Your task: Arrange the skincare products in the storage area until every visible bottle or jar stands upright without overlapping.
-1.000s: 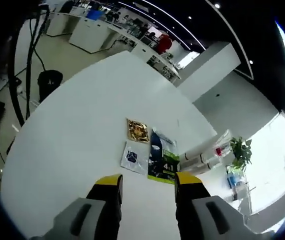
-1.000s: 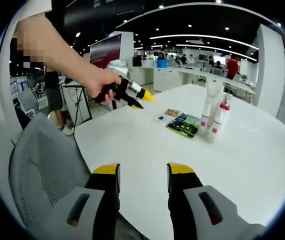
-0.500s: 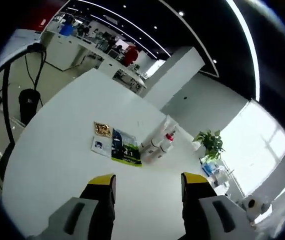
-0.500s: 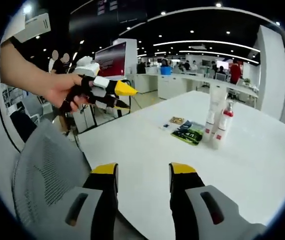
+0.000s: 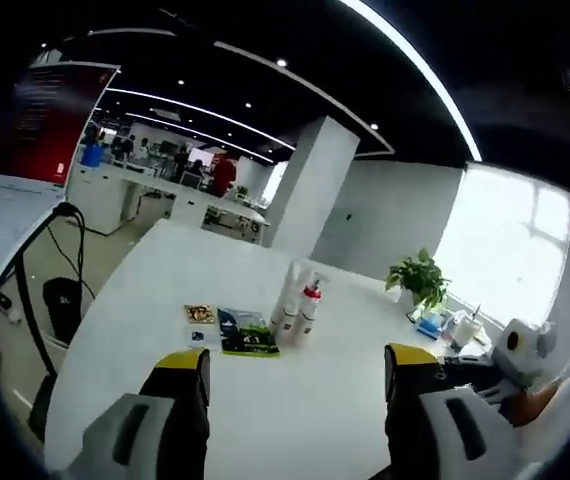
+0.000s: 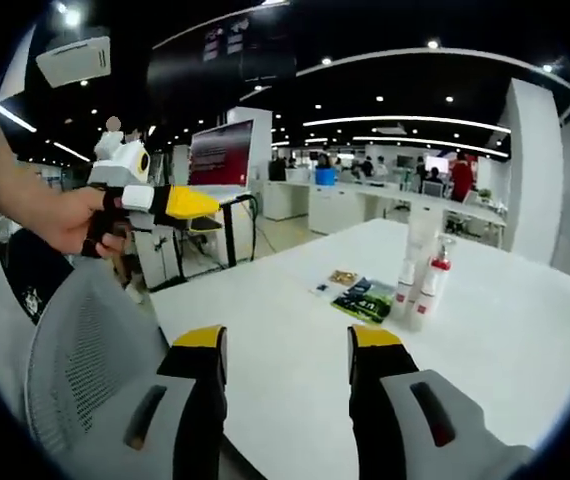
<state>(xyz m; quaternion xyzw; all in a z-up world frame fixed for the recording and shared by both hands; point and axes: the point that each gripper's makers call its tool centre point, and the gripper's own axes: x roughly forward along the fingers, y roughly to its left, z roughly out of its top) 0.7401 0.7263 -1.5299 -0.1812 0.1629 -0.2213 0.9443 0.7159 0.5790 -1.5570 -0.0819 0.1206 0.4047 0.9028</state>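
We log: left gripper (image 5: 290, 365) released, right gripper (image 6: 285, 345) released, both above white table (image 6: 295, 330). Upright bottles (image 6: 420, 280) just beside flat sachets (image 6: 363, 296). Grey chair (image 6: 80, 360) near.

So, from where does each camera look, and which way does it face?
Left gripper view: rides on the left gripper, above the near table edge, facing the bottles and sachets; own open jaws show, plus the right gripper at the right.
Right gripper view: rides on the right gripper, over a chair, facing the same bottles; the hand with the left gripper shows.
Shared: table, bottles, sachets.
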